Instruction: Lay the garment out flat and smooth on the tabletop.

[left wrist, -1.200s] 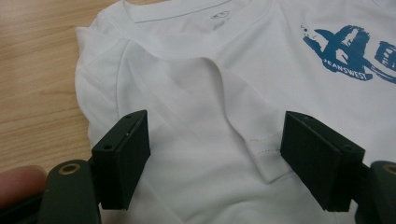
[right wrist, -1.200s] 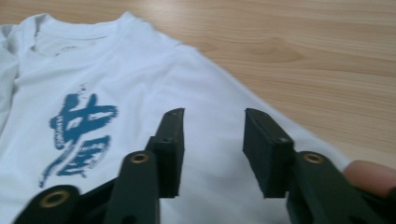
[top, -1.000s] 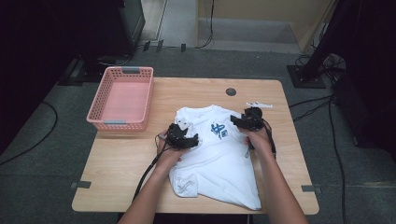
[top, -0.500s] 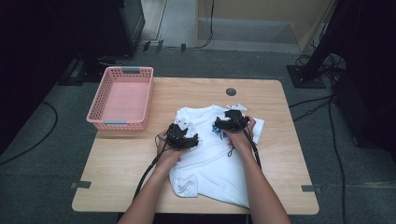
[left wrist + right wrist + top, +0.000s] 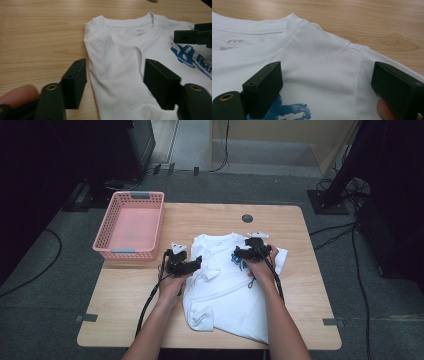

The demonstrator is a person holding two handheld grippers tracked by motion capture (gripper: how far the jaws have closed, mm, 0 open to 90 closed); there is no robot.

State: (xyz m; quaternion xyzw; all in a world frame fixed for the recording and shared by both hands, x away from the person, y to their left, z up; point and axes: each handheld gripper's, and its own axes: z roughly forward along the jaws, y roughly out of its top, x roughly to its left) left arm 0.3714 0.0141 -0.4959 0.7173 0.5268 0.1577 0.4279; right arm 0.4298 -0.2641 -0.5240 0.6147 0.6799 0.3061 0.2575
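A wooden table point(image 5: 140, 290) stands on a grey floor point(image 5: 45, 320). Black cables point(image 5: 30, 277) lie around it, and the room's sides are dark

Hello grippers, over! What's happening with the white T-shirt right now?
Left gripper open, jaws just closing, straddling folded sleeve edge. Right gripper open over shoulder. White blue-printed T-shirt flat on wooden table. Pink plastic basket aside, nothing blocking.

We cannot read the blue print point(image 5: 193, 58) on the white T-shirt point(image 5: 225, 285): the right tool point(image 5: 250, 254) and its hand cover part of it from above, and the picture's edge cuts it off beside the collar. The small grey label mark point(image 5: 230, 44) inside the collar is too small to make out.
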